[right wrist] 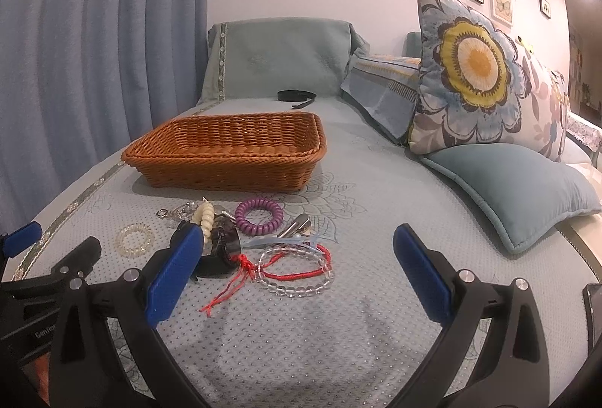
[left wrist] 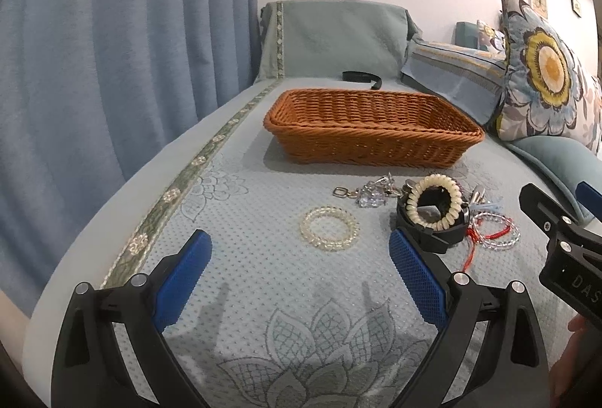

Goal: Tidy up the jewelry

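A brown wicker basket (left wrist: pixel 370 129) (right wrist: pixel 229 154) stands on the sofa seat, and no jewelry shows over its rim. In front of it lies a jewelry pile: a clear coil band (left wrist: pixel 329 228) (right wrist: pixel 134 240), a cream coil band (left wrist: pixel 434 196) (right wrist: pixel 205 218) on a black watch (left wrist: pixel 432 225) (right wrist: pixel 222 252), a keychain (left wrist: pixel 367 191), a purple coil band (right wrist: pixel 259 216), a red cord with clear beads (left wrist: pixel 493 231) (right wrist: pixel 295 270), and hair clips (right wrist: pixel 297 225). My left gripper (left wrist: pixel 301 270) is open and empty, just short of the clear band. My right gripper (right wrist: pixel 297 270) is open and empty over the beads.
A black strap (left wrist: pixel 361 77) (right wrist: pixel 297 96) lies behind the basket. Floral cushions (left wrist: pixel 545 69) (right wrist: pixel 485 77) and a teal pillow (right wrist: pixel 515 193) stand to the right. A blue curtain (left wrist: pixel 113 50) hangs on the left, past the seat's edge.
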{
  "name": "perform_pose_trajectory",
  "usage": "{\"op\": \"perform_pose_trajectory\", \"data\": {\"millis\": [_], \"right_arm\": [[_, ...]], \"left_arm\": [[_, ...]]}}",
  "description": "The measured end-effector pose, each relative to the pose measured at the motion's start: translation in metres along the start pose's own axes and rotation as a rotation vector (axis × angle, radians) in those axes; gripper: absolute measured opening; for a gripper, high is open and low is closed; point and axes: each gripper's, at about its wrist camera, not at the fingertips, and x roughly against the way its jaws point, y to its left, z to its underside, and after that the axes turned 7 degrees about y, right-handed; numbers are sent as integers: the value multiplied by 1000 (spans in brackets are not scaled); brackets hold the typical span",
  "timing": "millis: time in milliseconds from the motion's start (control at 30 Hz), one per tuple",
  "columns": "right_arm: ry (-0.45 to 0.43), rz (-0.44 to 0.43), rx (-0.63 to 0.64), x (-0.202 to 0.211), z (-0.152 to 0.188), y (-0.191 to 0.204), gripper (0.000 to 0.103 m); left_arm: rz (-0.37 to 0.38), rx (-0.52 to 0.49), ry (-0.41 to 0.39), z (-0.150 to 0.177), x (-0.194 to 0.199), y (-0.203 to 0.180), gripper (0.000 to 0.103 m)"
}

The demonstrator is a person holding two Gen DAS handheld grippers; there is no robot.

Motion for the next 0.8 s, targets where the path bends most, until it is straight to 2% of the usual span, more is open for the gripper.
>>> {"op": "perform_pose_trajectory", "data": {"millis": [800], "right_arm": [[5, 12, 7, -1, 0, 2, 96]], "left_arm": [[7, 8, 22, 0, -6, 3, 92]]}}
